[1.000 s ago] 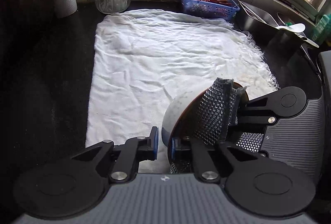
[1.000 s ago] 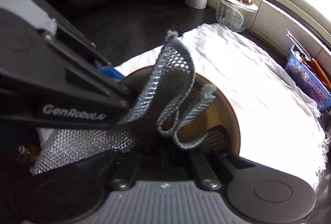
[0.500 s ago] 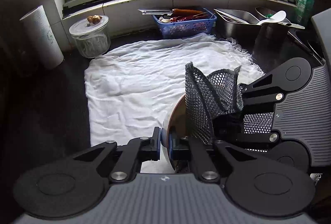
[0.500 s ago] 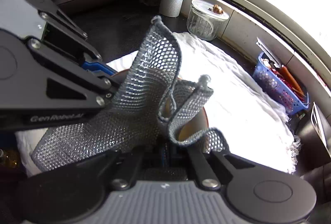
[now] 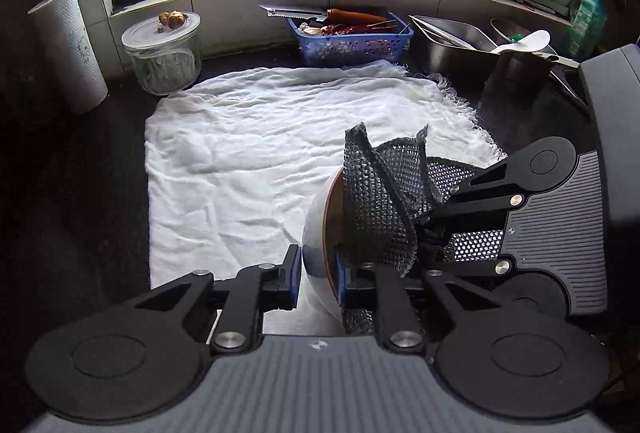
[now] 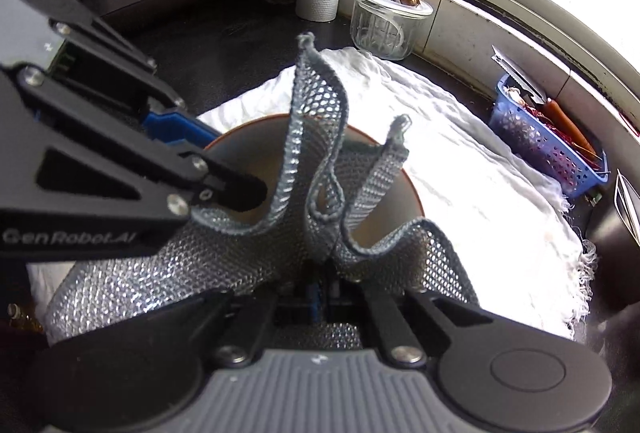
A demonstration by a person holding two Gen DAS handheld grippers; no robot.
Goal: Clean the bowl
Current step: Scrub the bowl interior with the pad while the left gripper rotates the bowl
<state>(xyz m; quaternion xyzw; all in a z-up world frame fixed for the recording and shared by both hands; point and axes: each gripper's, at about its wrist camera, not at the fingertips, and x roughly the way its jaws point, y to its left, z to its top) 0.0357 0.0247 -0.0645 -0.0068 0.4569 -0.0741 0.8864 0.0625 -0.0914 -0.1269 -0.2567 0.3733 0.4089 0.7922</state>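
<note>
My left gripper (image 5: 318, 279) is shut on the rim of a bowl (image 5: 316, 233), white outside and brown inside, held on its side above the white cloth. The bowl's brown inside (image 6: 248, 161) faces the right wrist view. My right gripper (image 6: 320, 297) is shut on a grey mesh dishcloth (image 6: 316, 193) that is bunched up and pressed into the bowl. In the left wrist view the dishcloth (image 5: 380, 201) sticks out of the bowl, with the right gripper (image 5: 424, 229) behind it.
A white cloth (image 5: 280, 153) covers the dark counter. Behind it stand a paper towel roll (image 5: 66, 49), a lidded glass jar (image 5: 164, 53), a blue basket (image 5: 348, 41) with utensils, a steel tray (image 5: 452, 41) and a green soap bottle (image 5: 588, 21).
Both grippers have tilted up with the bowl, so the window and sill come into view. The dishcloth has shifted inside the bowl, its folds standing more upright.
</note>
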